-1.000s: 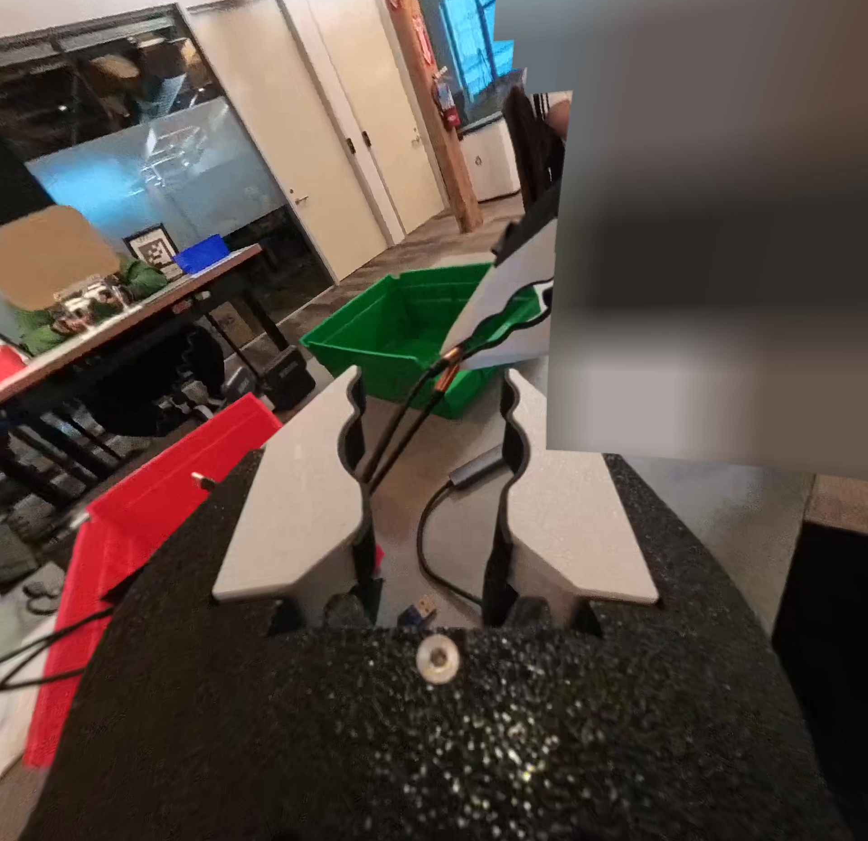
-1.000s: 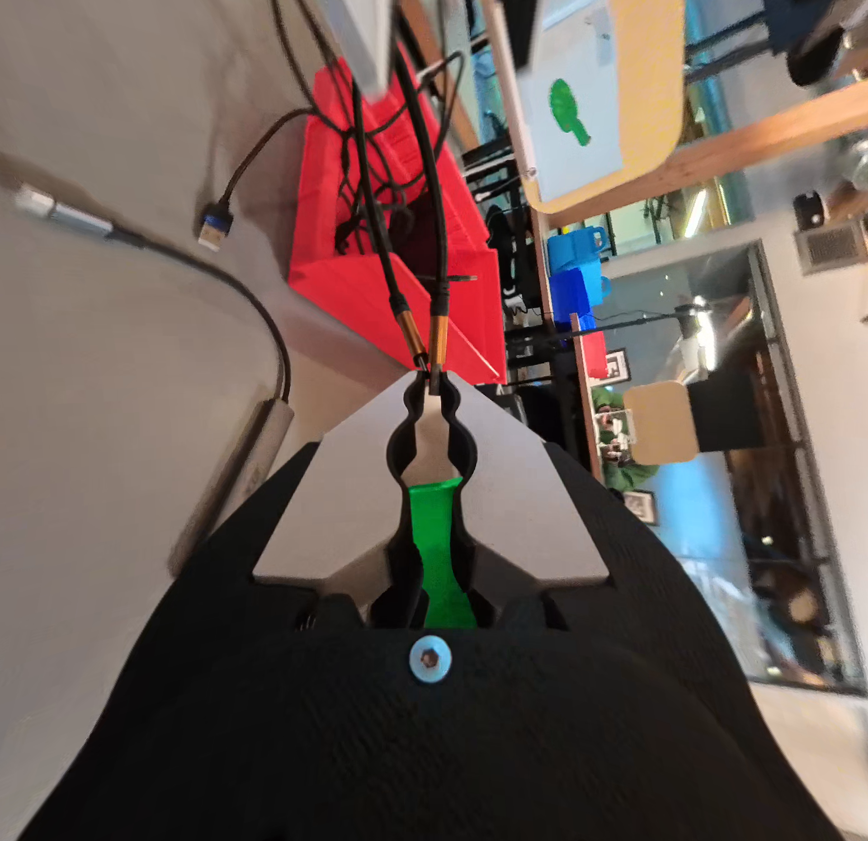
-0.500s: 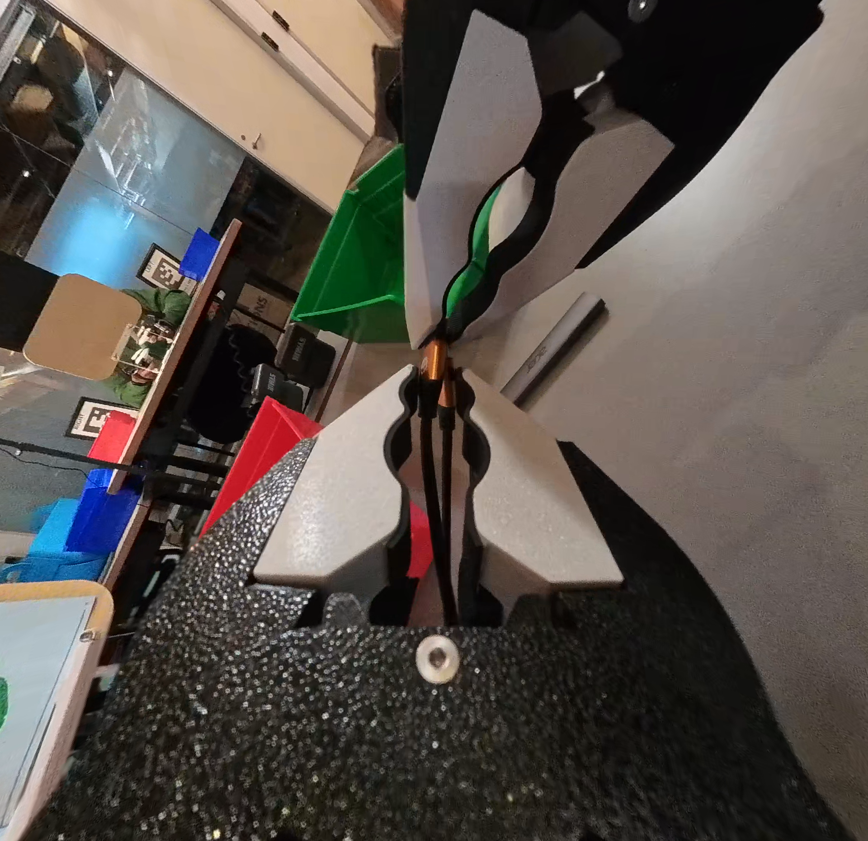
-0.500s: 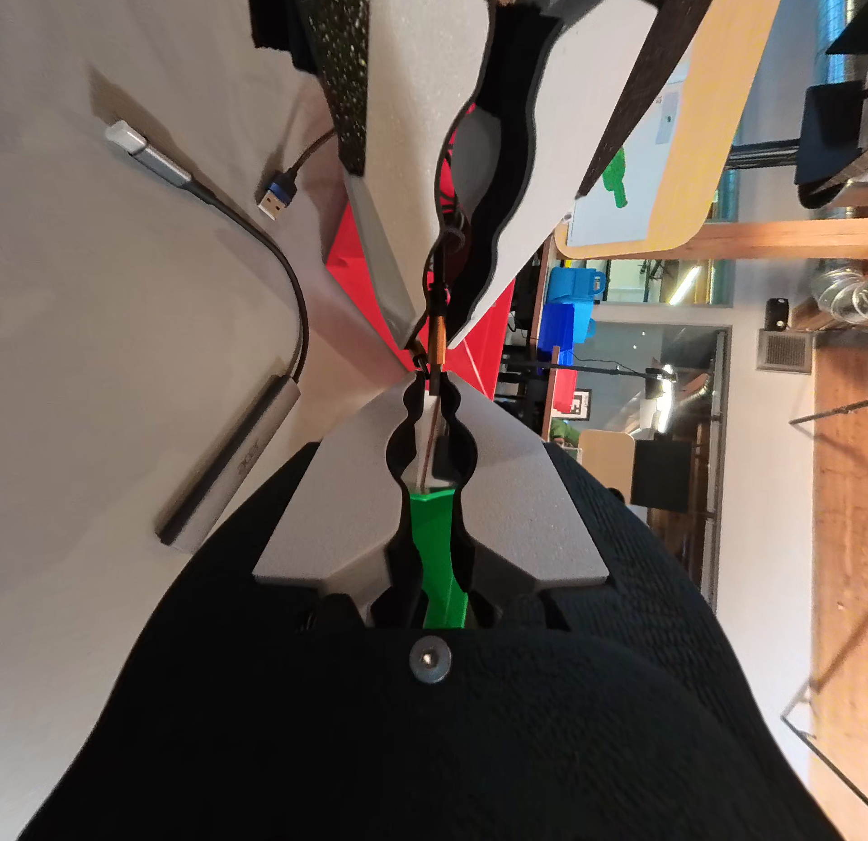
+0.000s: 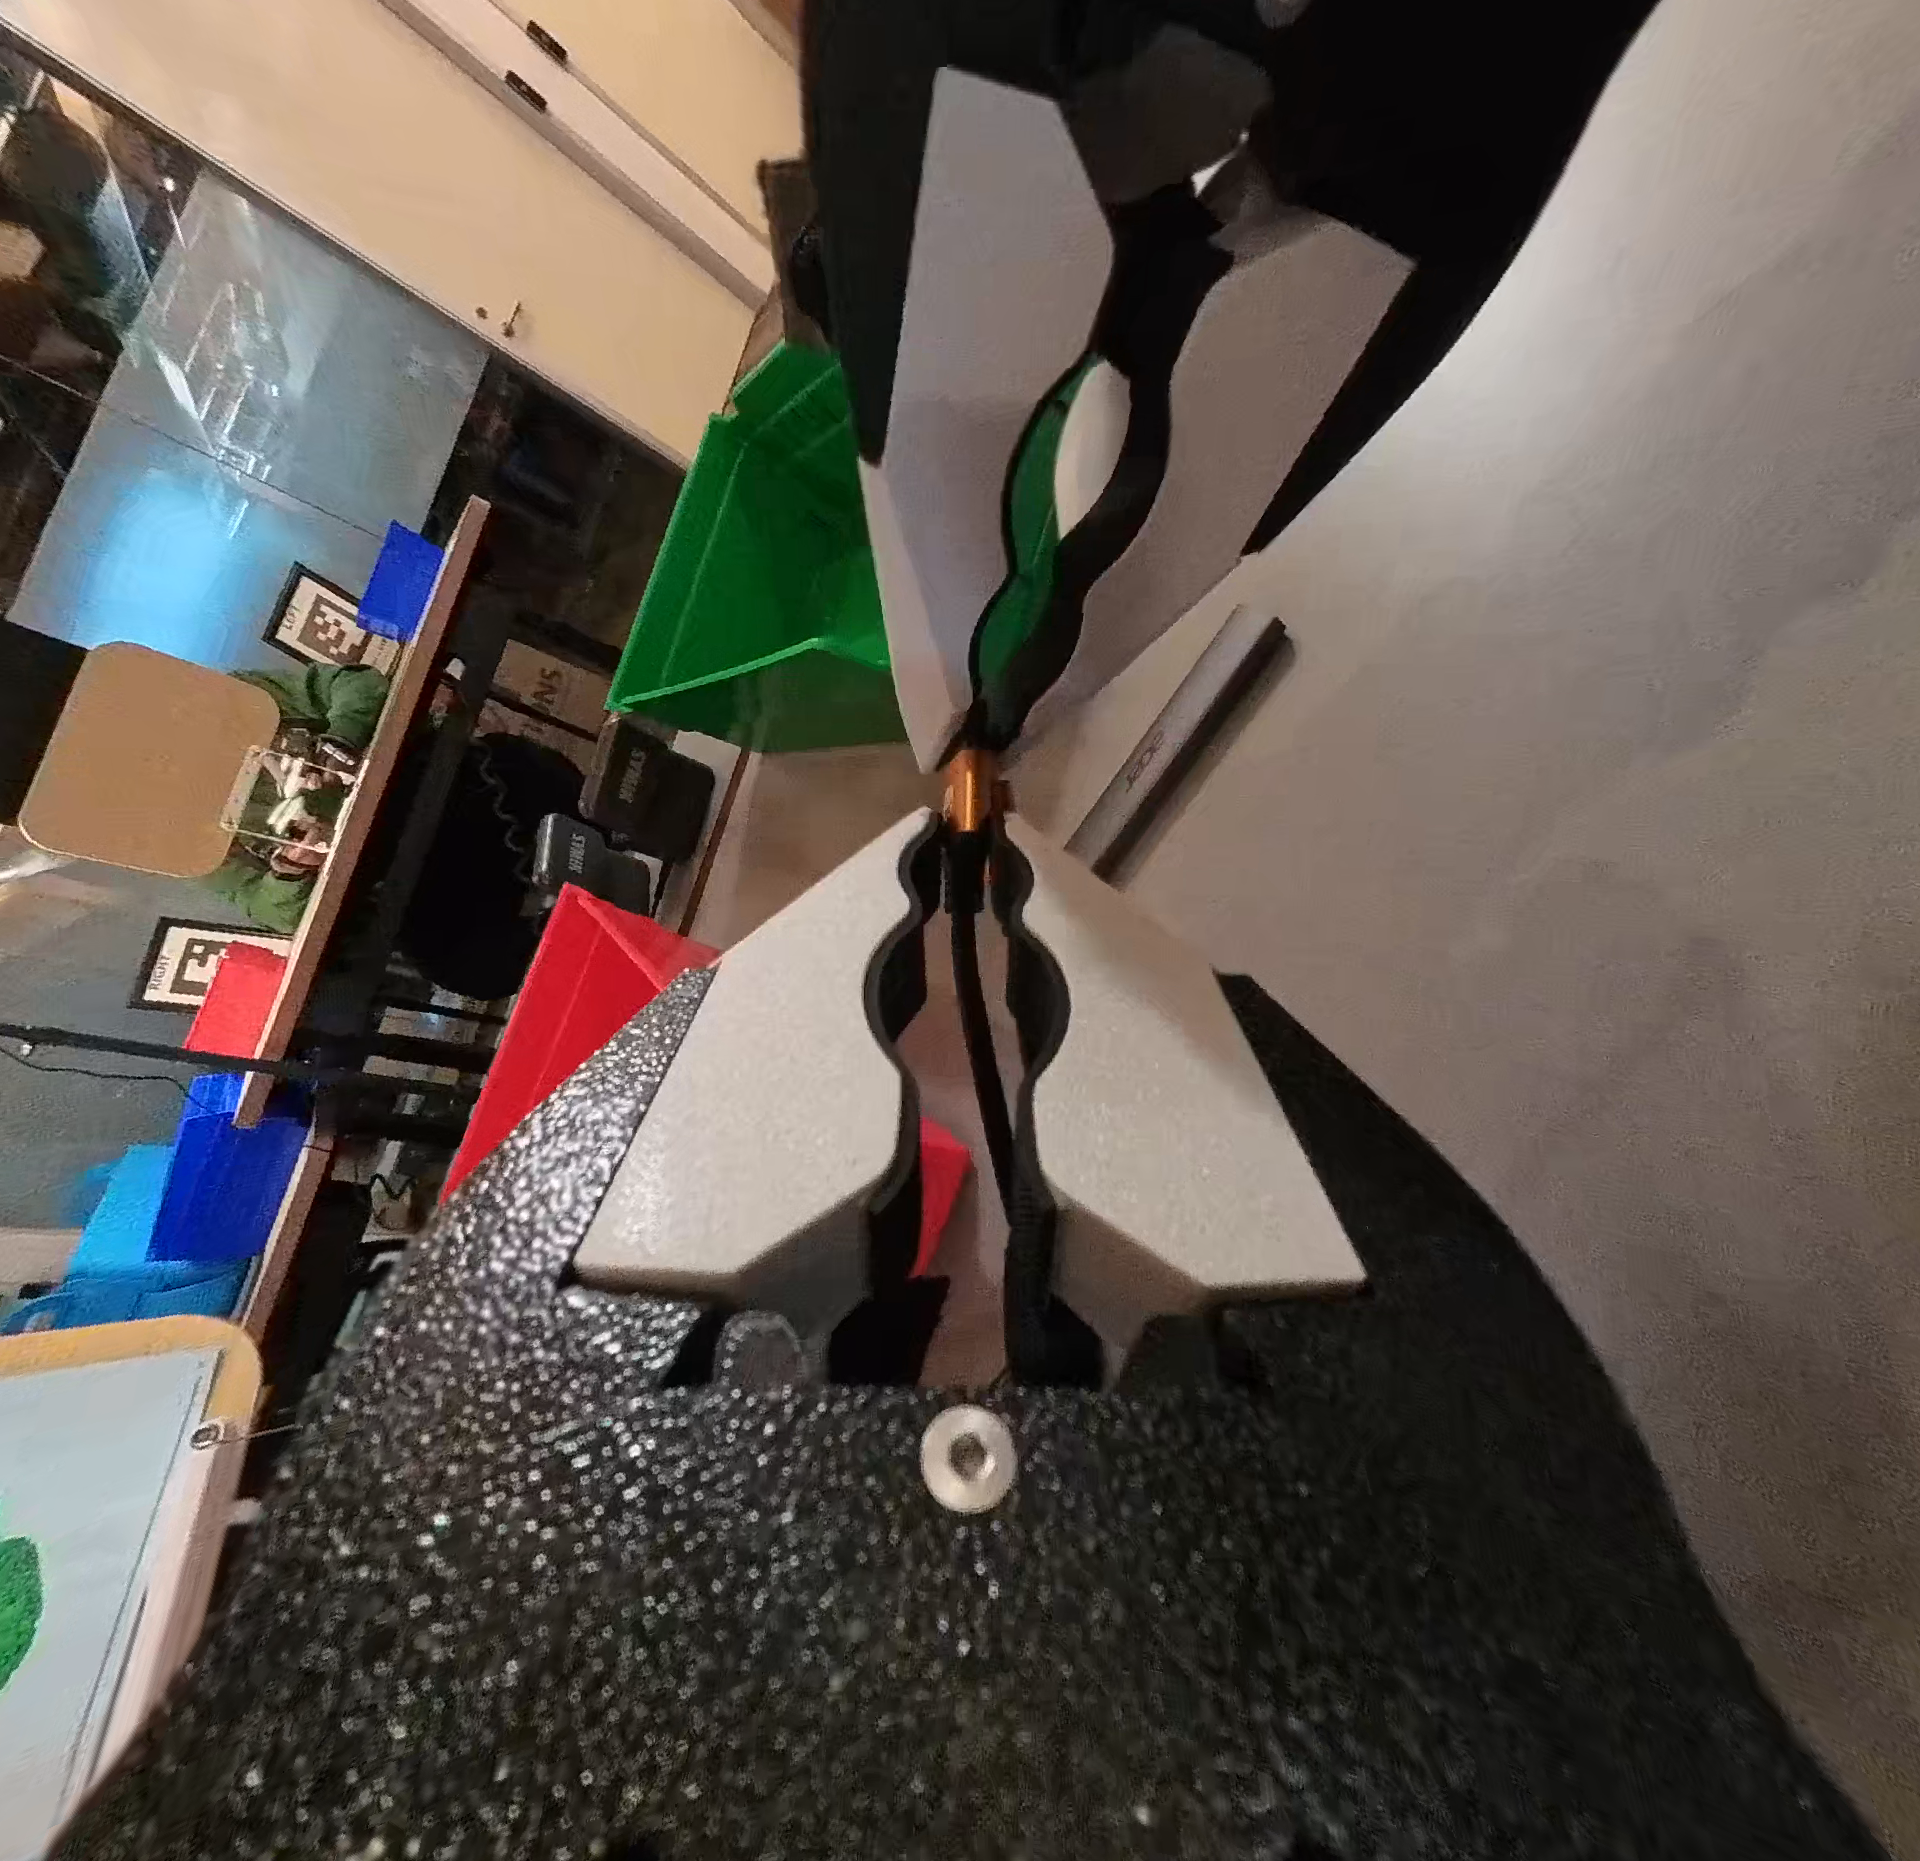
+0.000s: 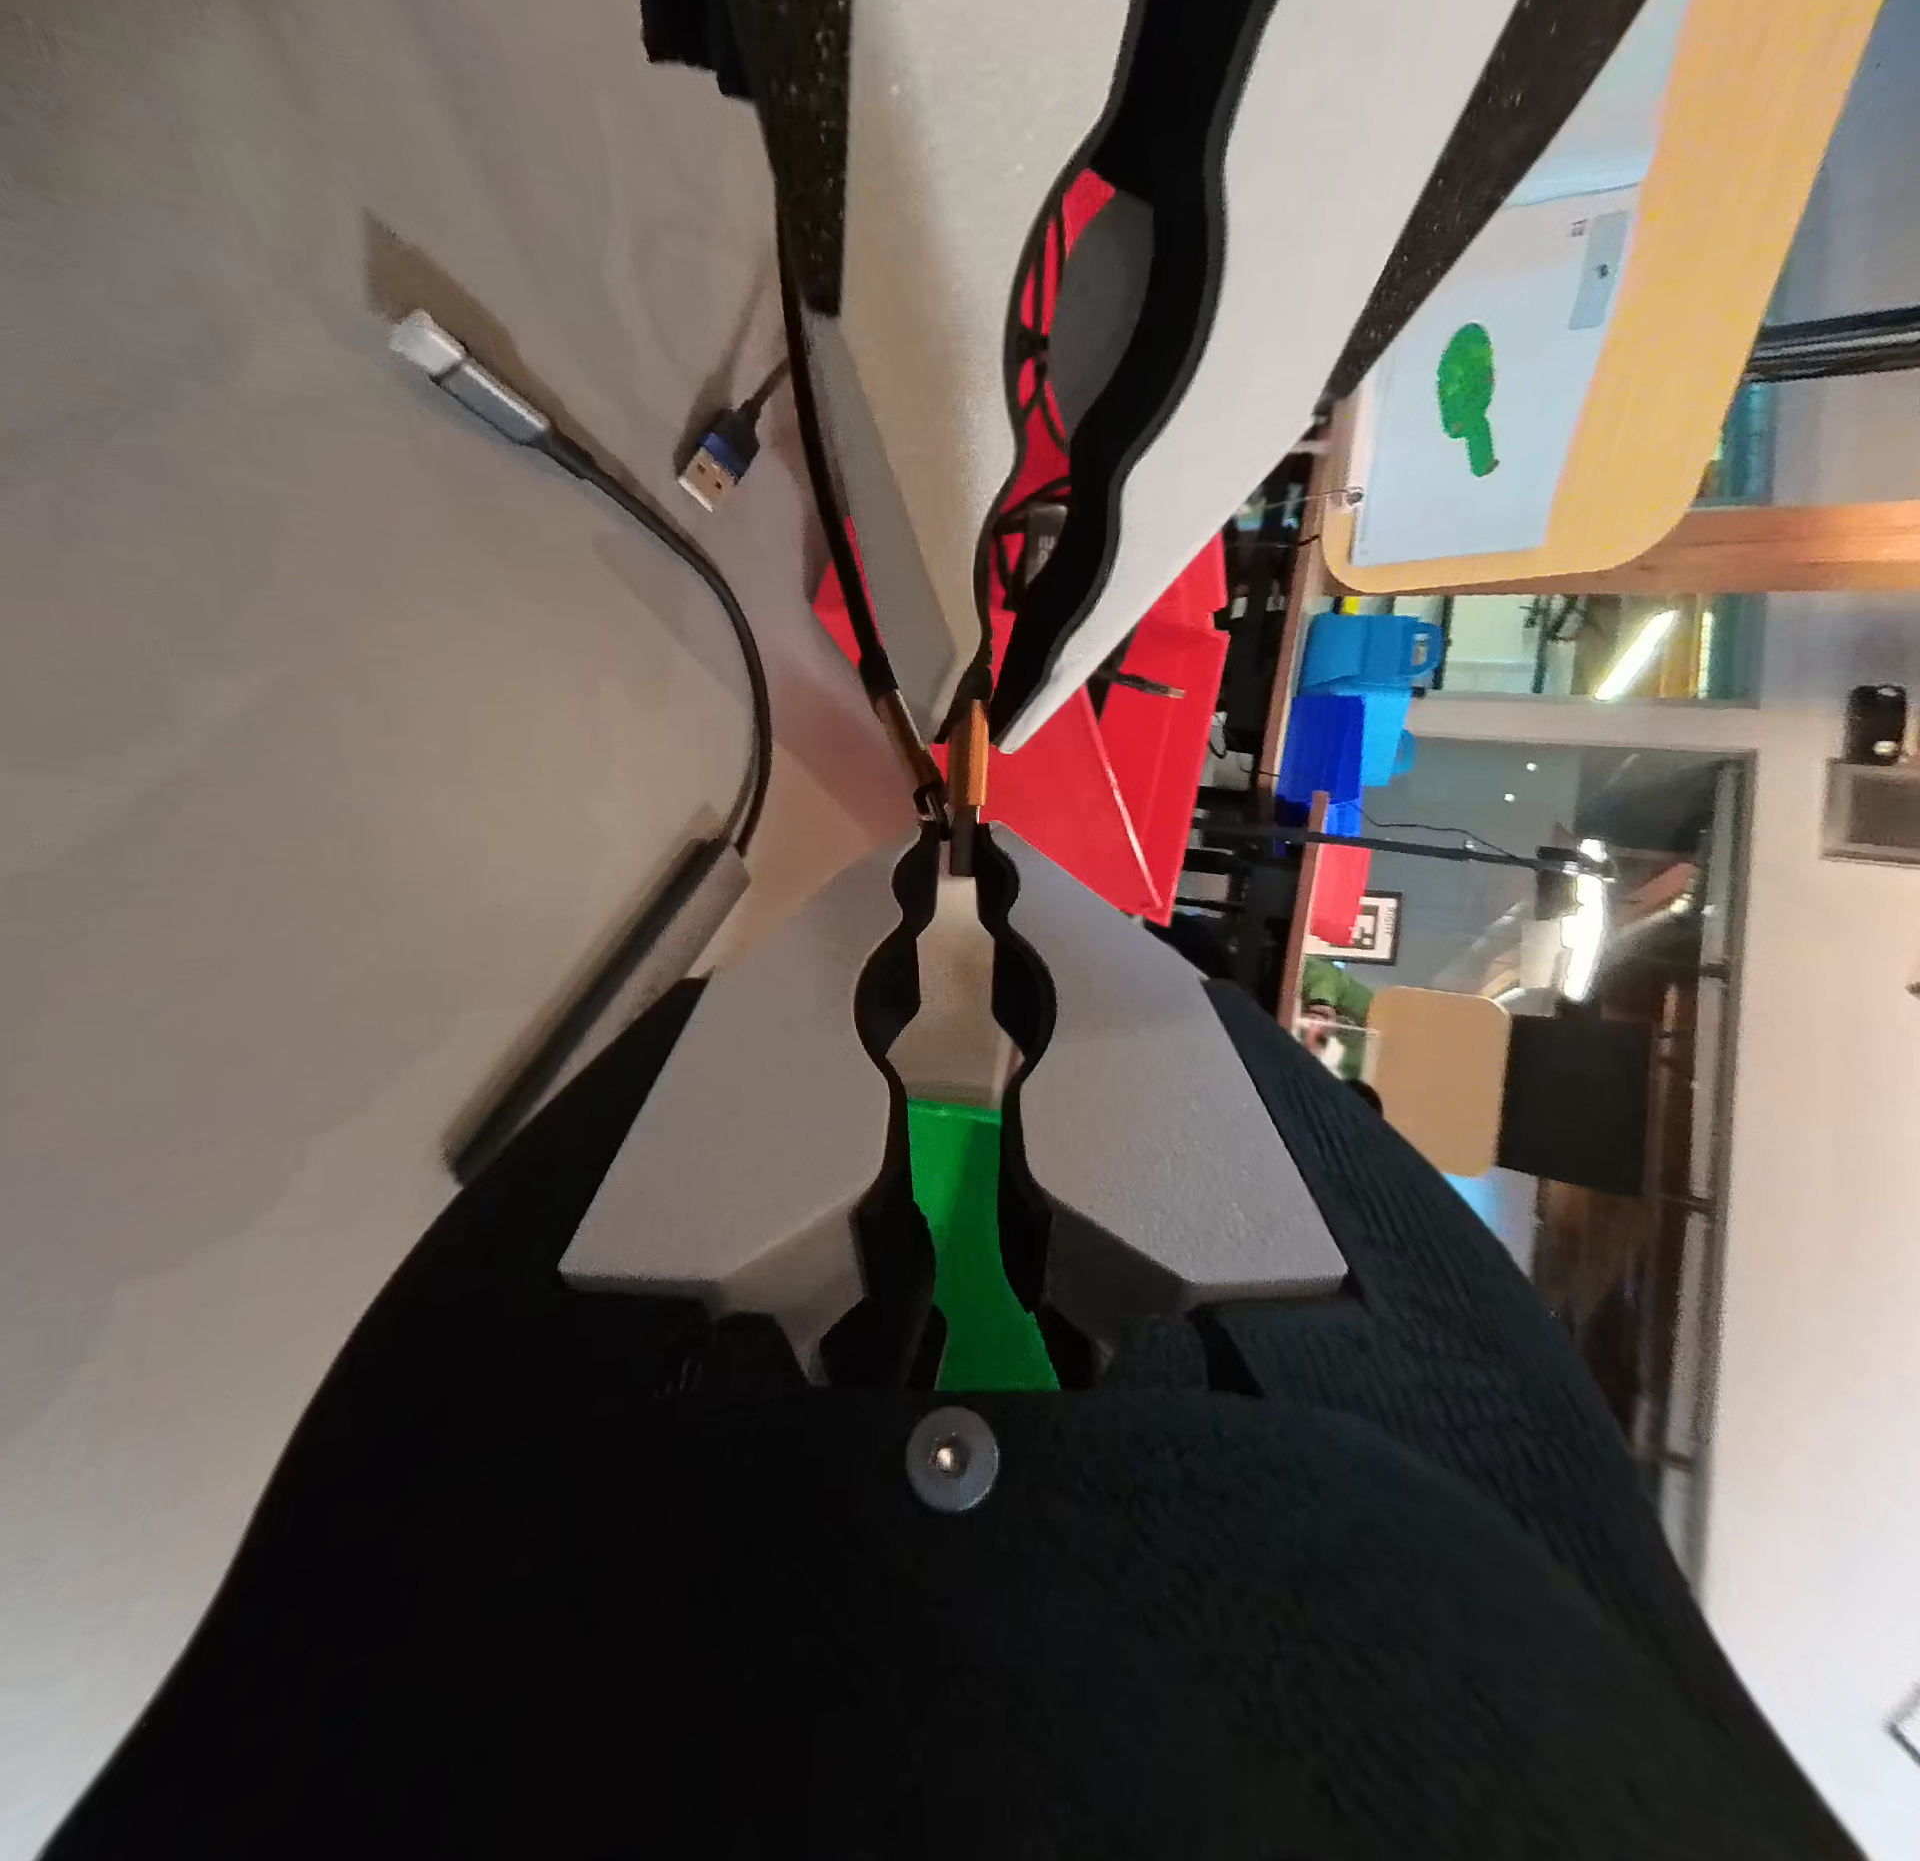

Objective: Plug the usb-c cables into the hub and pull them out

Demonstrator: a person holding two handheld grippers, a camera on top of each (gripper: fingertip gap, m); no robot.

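Two black usb-c cables end in orange metal connectors. My left gripper (image 5: 966,855) is shut on one cable (image 5: 982,1063) just behind its orange connector (image 5: 966,793). My right gripper (image 6: 956,850) faces it tip to tip and is shut on the plug ends of the orange connector (image 6: 974,767) and of a second connector (image 6: 902,725). The second cable runs outside the left gripper's fingers (image 6: 883,523). The grey hub (image 6: 613,990) lies flat on the table with nothing plugged in, to the left of my right gripper. It also shows in the left wrist view (image 5: 1184,731).
The hub's own lead curves to a grey plug (image 6: 457,377) on the grey table (image 6: 312,668). A blue USB-A plug (image 6: 722,461) lies nearby. A red bin (image 6: 1091,793) with cables and a green bin (image 5: 748,585) stand at the table's edges.
My left gripper has swung in to face the right one and shut on one cable behind its orange connector. The right gripper has kept its hold on the plugs.
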